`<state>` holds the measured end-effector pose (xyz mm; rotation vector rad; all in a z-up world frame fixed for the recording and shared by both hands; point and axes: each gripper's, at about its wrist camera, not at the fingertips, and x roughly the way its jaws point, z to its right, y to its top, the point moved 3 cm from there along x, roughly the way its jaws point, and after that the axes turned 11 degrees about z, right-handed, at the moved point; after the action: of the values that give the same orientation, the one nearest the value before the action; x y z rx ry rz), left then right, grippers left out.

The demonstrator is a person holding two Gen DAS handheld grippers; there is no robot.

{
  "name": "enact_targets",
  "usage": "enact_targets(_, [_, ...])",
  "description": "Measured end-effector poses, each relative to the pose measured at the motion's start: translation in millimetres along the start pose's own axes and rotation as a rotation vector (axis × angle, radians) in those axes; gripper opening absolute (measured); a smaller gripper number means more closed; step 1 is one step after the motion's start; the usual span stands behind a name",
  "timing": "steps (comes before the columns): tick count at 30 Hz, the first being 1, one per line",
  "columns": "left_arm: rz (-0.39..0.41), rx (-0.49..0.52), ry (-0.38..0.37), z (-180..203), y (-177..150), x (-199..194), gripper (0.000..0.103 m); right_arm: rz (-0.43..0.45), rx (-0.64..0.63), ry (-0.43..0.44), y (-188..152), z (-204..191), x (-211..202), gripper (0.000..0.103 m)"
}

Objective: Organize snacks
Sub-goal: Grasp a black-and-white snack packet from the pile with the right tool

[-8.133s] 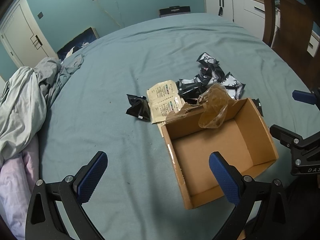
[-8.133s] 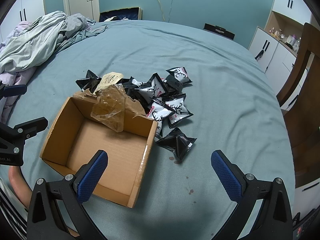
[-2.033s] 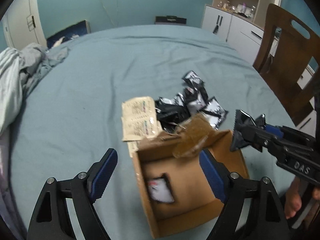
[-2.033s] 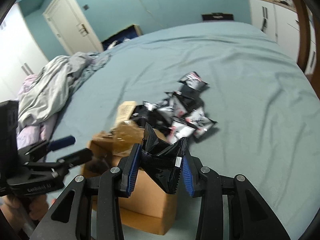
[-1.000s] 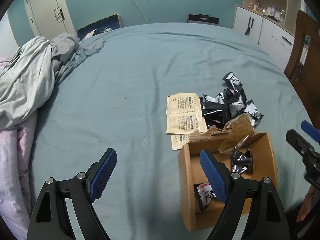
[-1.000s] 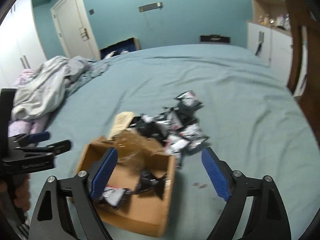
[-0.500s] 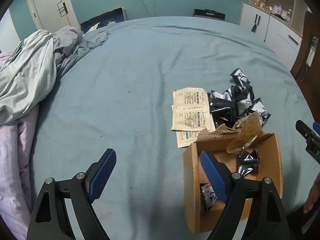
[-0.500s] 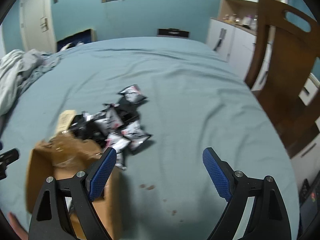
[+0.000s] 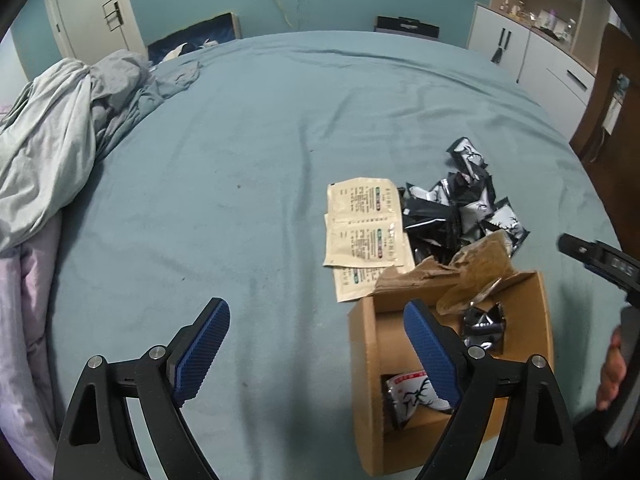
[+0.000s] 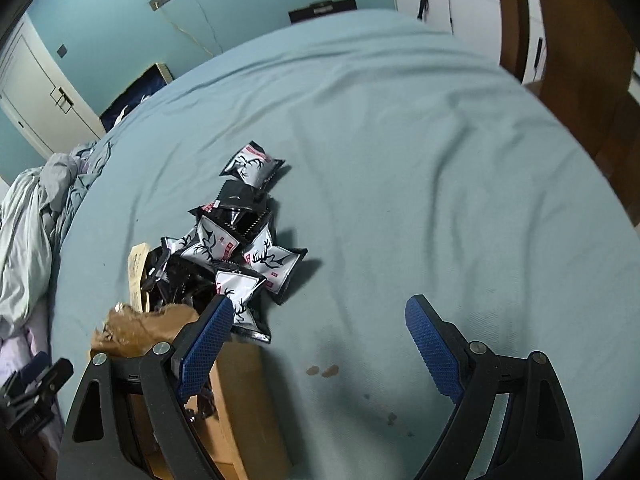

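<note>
An open cardboard box (image 9: pixel 538 320) sits on the blue-green bed sheet with a black packet (image 9: pixel 484 322) and a white antler-print packet (image 9: pixel 412 398) inside. Behind it lies a pile of black and white snack packets (image 9: pixel 460 208) beside three beige sachets (image 9: pixel 366 220). My left gripper (image 9: pixel 312 320) hovers left of the box, its jaws opening with nothing between them. My right gripper (image 10: pixel 320 312) stands open and empty over bare sheet. Its left finger is just in front of the pile (image 10: pixel 240 248) and above the box (image 10: pixel 240 392).
Crumpled grey bedding (image 9: pixel 52 128) fills the left side of the bed. A wooden chair (image 10: pixel 580 60) and white cabinets (image 9: pixel 532 52) stand at the right. Small brown stains (image 10: pixel 324 370) mark the sheet. A hand (image 9: pixel 612 368) shows at the right edge.
The right gripper has swung and rolled, so the pile now sits close to its left finger. The left view has hardly shifted and its jaws stand slightly wider.
</note>
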<state>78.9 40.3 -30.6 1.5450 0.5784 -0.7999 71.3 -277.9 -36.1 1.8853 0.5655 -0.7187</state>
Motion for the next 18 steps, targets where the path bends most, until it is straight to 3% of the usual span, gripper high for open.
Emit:
enact_targets(11, [-0.019,0.002,-0.028,3,1,11,0.094,-0.101,-0.080,0.015,22,-14,69,0.088])
enact_targets(18, [-0.026,-0.009,-0.044,2,3,13,0.094,-0.174,-0.040,0.027,34,-14,113,0.088])
